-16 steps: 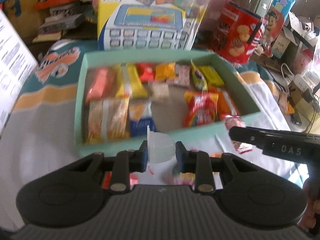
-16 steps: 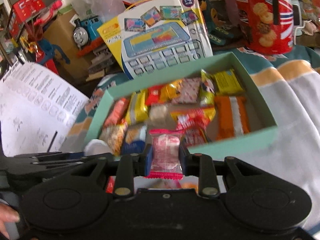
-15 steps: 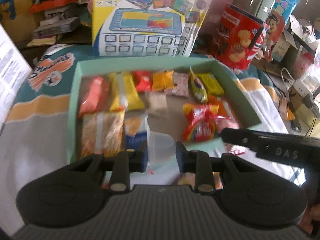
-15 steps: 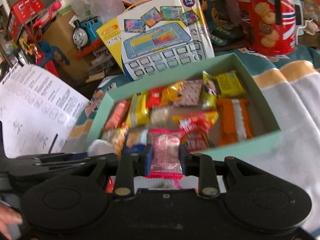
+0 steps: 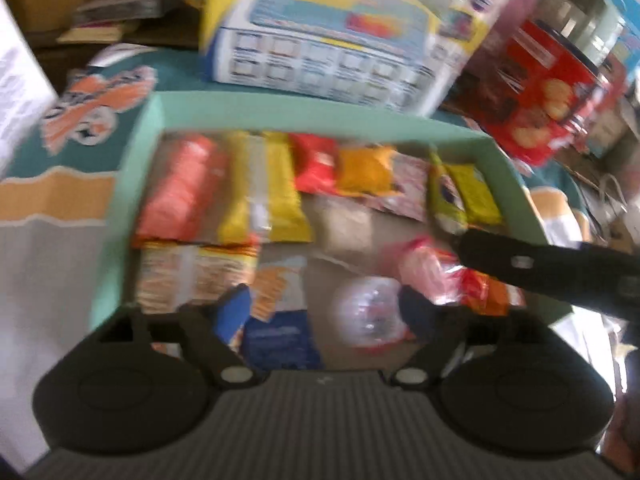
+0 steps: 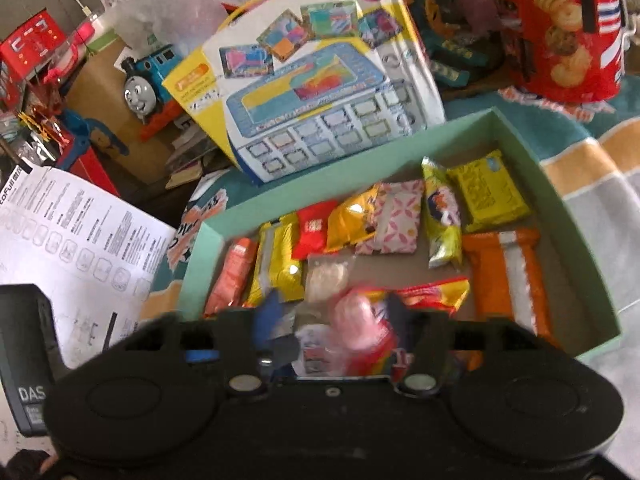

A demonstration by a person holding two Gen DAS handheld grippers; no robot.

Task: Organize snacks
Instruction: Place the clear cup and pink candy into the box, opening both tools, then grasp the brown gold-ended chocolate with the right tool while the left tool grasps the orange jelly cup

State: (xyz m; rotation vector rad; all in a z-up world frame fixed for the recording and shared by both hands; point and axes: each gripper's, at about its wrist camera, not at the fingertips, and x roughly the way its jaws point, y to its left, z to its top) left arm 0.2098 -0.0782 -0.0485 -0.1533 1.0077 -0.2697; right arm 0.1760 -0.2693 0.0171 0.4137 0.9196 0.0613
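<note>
Left fingers: the left gripper (image 5: 324, 312) has just been opening; its blue-padded fingers (image 5: 234, 312) stand wide apart. A clear jelly cup (image 5: 368, 316) lies between them, nearer the right pad; contact is blurred, cannot tell.
Right fingers: the right gripper (image 6: 332, 320) has just been opening too; fingers (image 6: 268, 316) spread. A pink-wrapped candy (image 6: 356, 320) sits between them, blurred, not pinched.
Left gripper pose: over the near edge of the green box (image 5: 148, 120), pointing toward its far wall, tilted down into it.
Right gripper pose: beside the left one on its right, also over the near part of the box; in the left wrist view its black finger (image 5: 520, 260) reaches in from the right across the snacks.
Hand: a fingertip (image 6: 50, 460) shows at the lower left corner of the right wrist view.
Snacks: packets fill the box; orange pack (image 5: 180, 196) far left, yellow pack (image 5: 264, 192) next to it, red packet (image 5: 316, 164), yellow-green wafer (image 6: 486, 190) far right, long orange bar (image 6: 508, 264) along the right wall.
Surroundings: box rests on a teal, orange and grey cloth (image 6: 600, 184); toy laptop carton (image 6: 316, 92) just beyond the far wall, red biscuit tin (image 6: 560, 28) far right, printed sheet (image 6: 68, 248) at left.
</note>
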